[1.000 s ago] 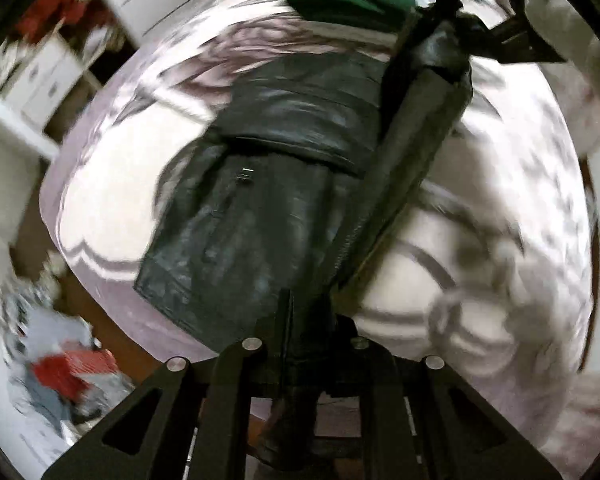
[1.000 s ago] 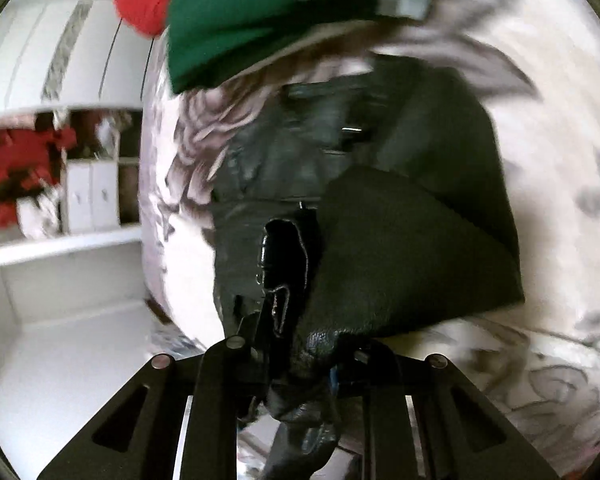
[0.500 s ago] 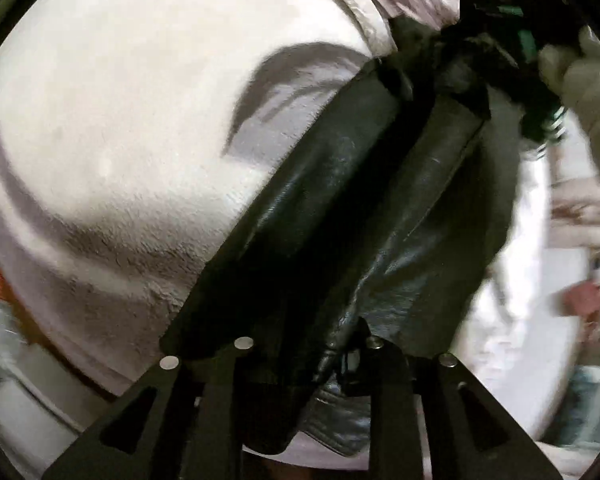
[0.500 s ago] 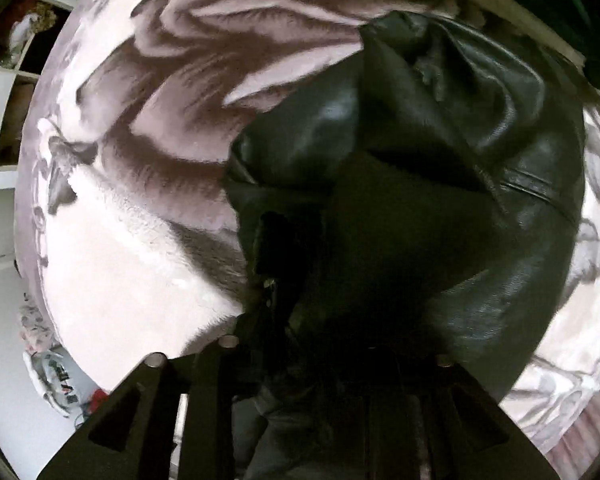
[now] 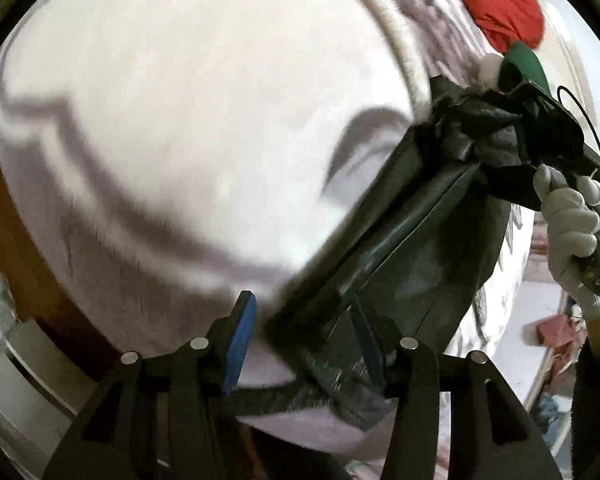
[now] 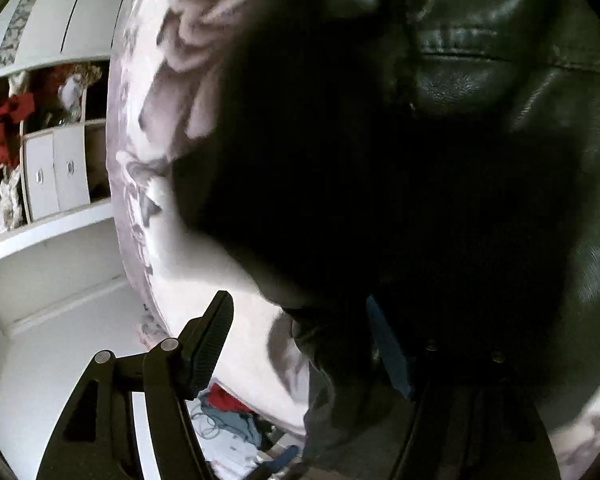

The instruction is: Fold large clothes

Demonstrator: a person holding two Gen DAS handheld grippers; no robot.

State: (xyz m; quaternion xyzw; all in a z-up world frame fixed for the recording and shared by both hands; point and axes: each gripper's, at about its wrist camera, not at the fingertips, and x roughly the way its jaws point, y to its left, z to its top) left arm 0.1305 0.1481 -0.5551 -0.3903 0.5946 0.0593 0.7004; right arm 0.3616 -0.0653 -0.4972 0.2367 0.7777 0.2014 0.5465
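currently the black leather jacket point(image 5: 412, 248) lies folded into a long band on the pale patterned blanket point(image 5: 188, 128) that covers the bed.

left gripper point(image 5: 304, 340): jaws have just been opening. the blue pads point(image 5: 238, 340) stand apart; the near end of the jacket sits between them, lying against the right-hand pad, with a clear gap to the left-hand pad. no grip.

right gripper point(image 6: 300, 344): jaws have just been opening. in the right wrist view the left finger point(image 6: 210, 340) stands clear over the blanket, well apart from the jacket edge; the right finger is mostly hidden in dark leather, only a strip of its blue pad showing. jacket released. in the left wrist view this tool appears at the far end of the jacket, carried by a hand in a white glove point(image 5: 572, 232).

beyond the jacket, a red garment point(image 5: 500, 4) and a green garment point(image 5: 524, 64) lie on the bed. a white shelf unit point(image 6: 56, 168) stands beside the bed.
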